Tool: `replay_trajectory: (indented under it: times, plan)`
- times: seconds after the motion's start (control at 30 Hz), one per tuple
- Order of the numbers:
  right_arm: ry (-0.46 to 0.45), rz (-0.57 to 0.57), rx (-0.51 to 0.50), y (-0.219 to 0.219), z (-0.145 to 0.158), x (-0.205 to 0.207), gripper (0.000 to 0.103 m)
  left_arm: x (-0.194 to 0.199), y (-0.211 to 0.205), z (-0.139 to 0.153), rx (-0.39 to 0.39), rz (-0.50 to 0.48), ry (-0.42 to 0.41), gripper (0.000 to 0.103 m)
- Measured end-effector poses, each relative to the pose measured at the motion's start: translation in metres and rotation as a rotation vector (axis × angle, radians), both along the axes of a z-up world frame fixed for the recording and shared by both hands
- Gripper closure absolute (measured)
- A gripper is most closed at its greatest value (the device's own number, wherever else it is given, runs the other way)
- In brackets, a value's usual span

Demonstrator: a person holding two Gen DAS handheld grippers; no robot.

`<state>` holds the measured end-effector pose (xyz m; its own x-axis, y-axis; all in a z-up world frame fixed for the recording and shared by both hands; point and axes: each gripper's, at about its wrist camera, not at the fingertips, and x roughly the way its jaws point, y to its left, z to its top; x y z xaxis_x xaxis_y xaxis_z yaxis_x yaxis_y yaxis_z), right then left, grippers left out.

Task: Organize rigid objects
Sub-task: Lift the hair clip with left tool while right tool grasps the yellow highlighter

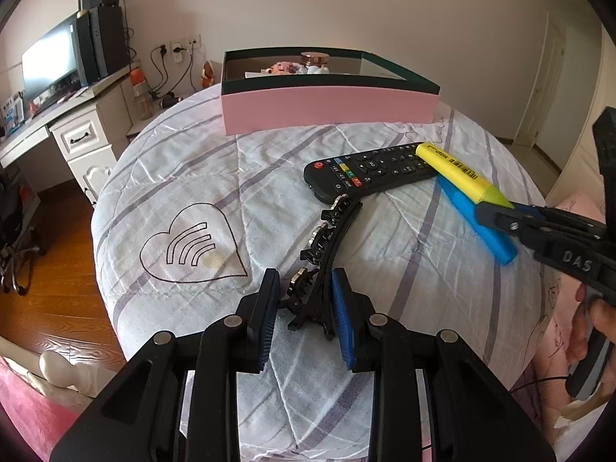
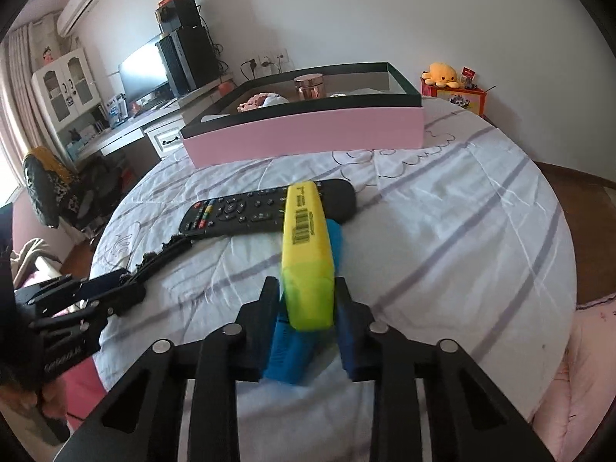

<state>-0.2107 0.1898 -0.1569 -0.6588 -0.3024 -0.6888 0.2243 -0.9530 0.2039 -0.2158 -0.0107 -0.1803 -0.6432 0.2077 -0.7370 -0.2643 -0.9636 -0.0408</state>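
A black jewelled hair clip [image 1: 327, 254] lies on the bed, and my left gripper [image 1: 306, 304] is open around its near end. My right gripper [image 2: 308, 296] is shut on a yellow highlighter [image 2: 306, 250], held above a blue highlighter [image 2: 304, 331] that lies on the quilt. The yellow highlighter [image 1: 458, 171] and the blue one [image 1: 477, 223] also show in the left wrist view. A black remote [image 1: 369, 169] lies beyond the clip, its far end under the yellow highlighter. A pink box [image 1: 327, 107] with a dark rim stands at the back.
The box holds a copper-lidded jar [image 2: 308, 86] and small items. A desk with a monitor [image 1: 50, 61] stands left of the bed. A yellow plush [image 2: 441, 73] sits on a red box at back right. Wooden floor [image 1: 57, 269] lies left.
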Motion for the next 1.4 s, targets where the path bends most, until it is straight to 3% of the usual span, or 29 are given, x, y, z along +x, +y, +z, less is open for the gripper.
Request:
replay_trajectory:
  times: [0.27,0.33,0.4,0.6,0.67,0.7,0.73,0.83,0.9,0.97,1.07,1.1,1.2,1.4]
  plan:
    - [-0.001,-0.011,0.010,0.014,0.000,-0.003,0.073,-0.005,0.011,-0.001,-0.019,0.008,-0.001,0.059]
    - [0.005,-0.004,0.050,0.010,0.001,-0.008,0.052,-0.006,0.013,-0.001,-0.029,0.009,-0.001,0.057]
    - [0.025,0.005,0.047,0.009,0.005,-0.011,0.046,-0.007,0.014,-0.001,-0.031,0.008,-0.002,0.057]
    - [0.025,0.055,0.058,0.004,0.006,-0.031,0.047,-0.010,0.014,-0.002,-0.024,0.003,-0.004,0.056]
    - [0.019,0.074,0.072,0.001,0.004,-0.036,0.058,-0.011,0.014,-0.002,-0.023,0.001,-0.005,0.054]
    - [0.020,0.075,0.075,0.002,0.004,-0.037,0.070,-0.012,0.014,-0.002,-0.022,0.001,-0.005,0.054]
    - [0.022,0.078,0.070,0.003,0.004,-0.036,0.074,-0.013,0.014,-0.002,-0.018,0.001,-0.006,0.053]
    - [0.029,0.086,0.074,0.004,0.004,-0.033,0.076,-0.015,0.017,-0.004,-0.012,-0.015,-0.009,0.042]
    - [0.039,0.082,0.073,0.006,0.007,-0.030,0.076,-0.015,0.021,-0.004,-0.032,-0.015,-0.002,0.040]
    - [0.052,0.074,0.052,0.011,0.012,-0.028,0.076,-0.014,0.022,-0.004,-0.033,-0.012,0.010,0.045]
    - [0.054,0.073,0.045,0.014,0.016,-0.026,0.076,-0.013,0.021,-0.004,-0.030,-0.010,0.025,0.060]
    - [0.050,0.073,0.047,0.015,0.016,-0.025,0.076,-0.013,0.021,-0.003,-0.032,-0.010,0.027,0.072]
    - [0.038,0.058,0.057,0.019,0.014,-0.024,0.076,-0.014,0.020,-0.002,-0.026,-0.001,0.027,0.083]
    - [0.018,0.009,0.069,0.035,0.006,-0.020,0.076,-0.013,0.021,-0.001,-0.026,0.021,0.019,0.084]
